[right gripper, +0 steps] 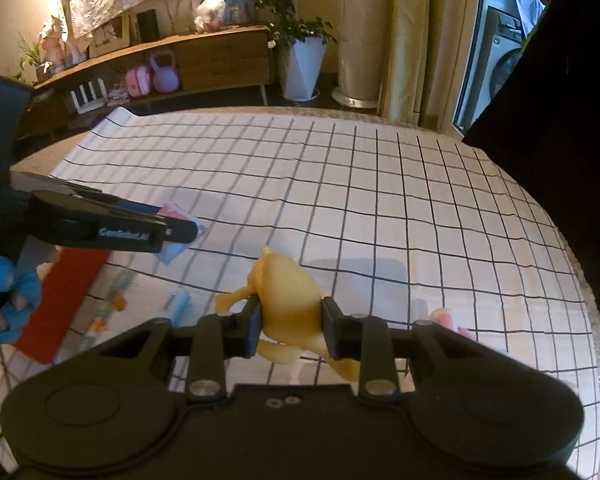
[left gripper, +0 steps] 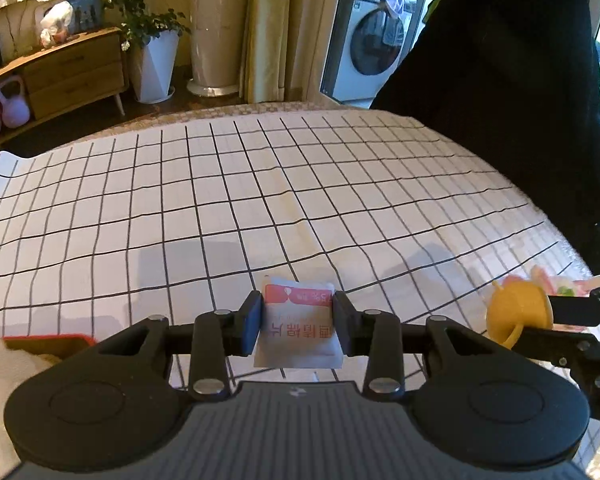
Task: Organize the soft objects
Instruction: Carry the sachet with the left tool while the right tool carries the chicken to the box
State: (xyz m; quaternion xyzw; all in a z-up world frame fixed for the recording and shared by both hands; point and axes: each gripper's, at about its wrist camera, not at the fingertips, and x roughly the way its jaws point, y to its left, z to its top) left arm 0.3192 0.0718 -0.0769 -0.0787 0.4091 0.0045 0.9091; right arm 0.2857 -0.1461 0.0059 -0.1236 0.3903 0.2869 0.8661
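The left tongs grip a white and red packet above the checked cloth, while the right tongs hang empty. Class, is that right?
Not quite. The right tongs are shut on a yellow rubber toy, as the right wrist view shows. The left tongs do grip the packet.

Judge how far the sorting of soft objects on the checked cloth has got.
Done: nothing looks visibly sorted yet. In hand: the left gripper clamps a white and red packet; the right gripper clamps a yellow rubbery toy. Left: both need placing, and a pink item and a blue item lie loose on the cloth.
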